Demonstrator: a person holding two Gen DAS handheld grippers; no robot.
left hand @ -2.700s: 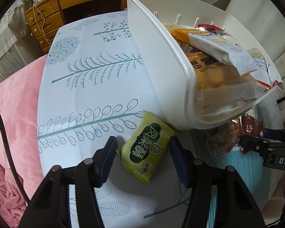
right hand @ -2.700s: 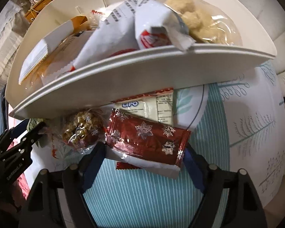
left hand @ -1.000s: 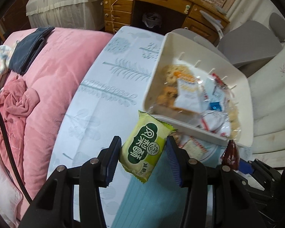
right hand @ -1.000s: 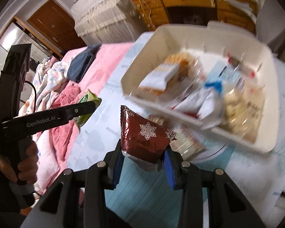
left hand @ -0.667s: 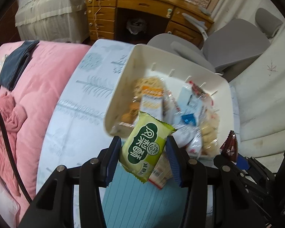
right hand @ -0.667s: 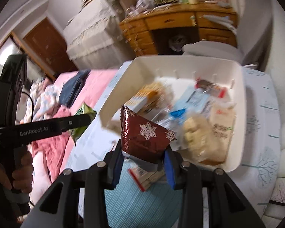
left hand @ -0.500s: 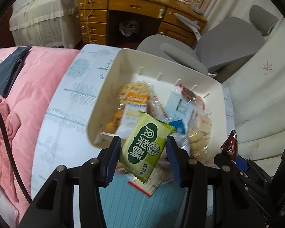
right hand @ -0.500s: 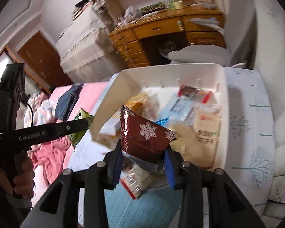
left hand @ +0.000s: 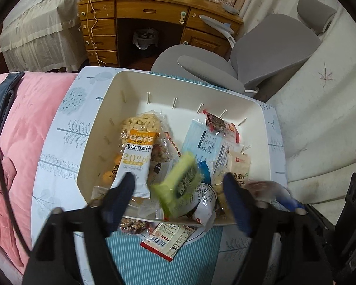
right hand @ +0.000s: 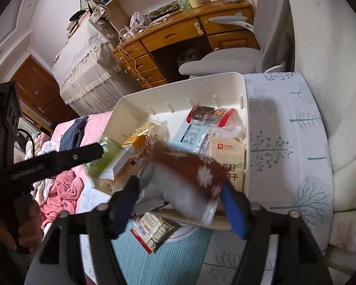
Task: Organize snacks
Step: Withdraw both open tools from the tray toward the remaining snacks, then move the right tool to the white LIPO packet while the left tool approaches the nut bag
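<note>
A white bin (left hand: 261, 123) holds several snack packets on the table and shows in the right wrist view (right hand: 178, 90) too. My left gripper (left hand: 178, 190) is open above the bin's near side; the green snack packet (left hand: 180, 180) is blurred, free between the jaws, dropping toward the bin. My right gripper (right hand: 180, 190) is open too; the red snowflake packet (right hand: 189, 166) is blurred and loose between its jaws over the bin's near edge. My left gripper also shows in the right wrist view (right hand: 92, 152).
Two packets (left hand: 163, 235) lie on the teal striped mat (left hand: 130, 261) under the bin's near rim. A pink bed (left hand: 23, 130) is at left, a grey chair (left hand: 261, 54) and wooden desk (left hand: 135, 11) behind the table, a white sofa (left hand: 320, 118) at right.
Both grippers moved over the bin and opened. The green packet and the red snowflake packet have left the jaws and are falling, blurred.
</note>
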